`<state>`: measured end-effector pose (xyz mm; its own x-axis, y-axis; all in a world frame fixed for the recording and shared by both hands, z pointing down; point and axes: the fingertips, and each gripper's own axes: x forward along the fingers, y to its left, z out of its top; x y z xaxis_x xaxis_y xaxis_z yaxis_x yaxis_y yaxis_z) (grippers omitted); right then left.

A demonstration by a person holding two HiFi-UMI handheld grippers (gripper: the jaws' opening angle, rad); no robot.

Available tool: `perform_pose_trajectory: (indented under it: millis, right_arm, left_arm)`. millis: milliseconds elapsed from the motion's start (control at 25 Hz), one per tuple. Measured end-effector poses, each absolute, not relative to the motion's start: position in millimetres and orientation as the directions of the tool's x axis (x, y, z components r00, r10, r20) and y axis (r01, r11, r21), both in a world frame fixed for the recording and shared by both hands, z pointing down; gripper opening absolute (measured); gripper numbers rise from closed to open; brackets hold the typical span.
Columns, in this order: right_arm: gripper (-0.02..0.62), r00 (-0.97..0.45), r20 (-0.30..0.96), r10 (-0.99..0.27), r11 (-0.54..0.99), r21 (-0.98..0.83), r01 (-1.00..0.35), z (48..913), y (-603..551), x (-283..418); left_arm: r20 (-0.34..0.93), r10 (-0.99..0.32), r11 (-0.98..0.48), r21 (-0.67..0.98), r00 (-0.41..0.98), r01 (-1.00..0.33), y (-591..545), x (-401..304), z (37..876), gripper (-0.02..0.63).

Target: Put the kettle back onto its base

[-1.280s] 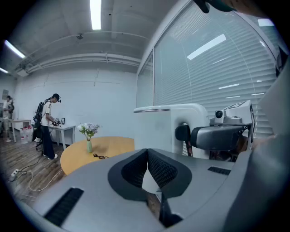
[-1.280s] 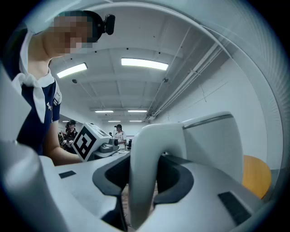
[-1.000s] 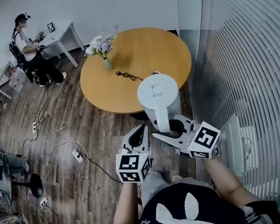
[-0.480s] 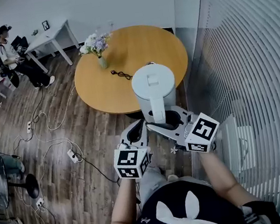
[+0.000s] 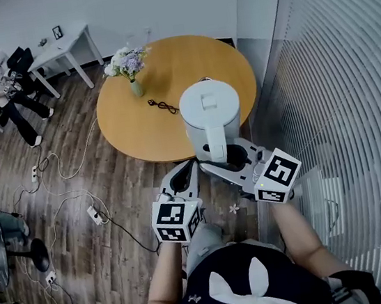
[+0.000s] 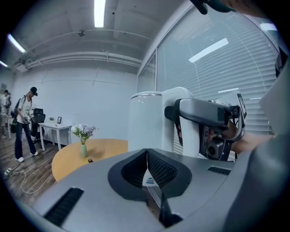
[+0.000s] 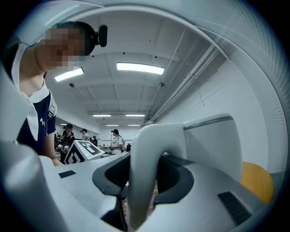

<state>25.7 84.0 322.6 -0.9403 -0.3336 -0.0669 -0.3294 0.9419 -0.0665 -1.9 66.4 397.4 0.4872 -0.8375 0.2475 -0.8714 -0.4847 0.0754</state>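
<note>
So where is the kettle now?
Head view, centre-right: the kettle is held up by its handle in the right gripper, seen against the table's near edge, with the left gripper at its lower left.

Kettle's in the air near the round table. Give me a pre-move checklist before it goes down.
1. Grip: right gripper shut on the handle of the kettle: ok.
2. Kettle upright, lid down: ok.
3. Left gripper shut, empty, beside the kettle without touching it: ok.
4. Base located: none in view. The table shows only a vase of flowers and a black cord: not ok.
5. Base hidden behind the kettle: cannot tell.
</note>
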Motion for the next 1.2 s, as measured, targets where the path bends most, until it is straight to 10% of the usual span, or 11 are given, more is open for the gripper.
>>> perform_pose_trajectory:
  millis: [1200]
  right_arm:
    - [0.149,-0.902,-0.086,-0.424,0.905,-0.077,-0.418,301.8,-73.0,1.7]
  left_arm:
    - [0.313,-0.774,-0.549,0.101,0.55,-0.83,-73.1,-42.1,405.0,0.028]
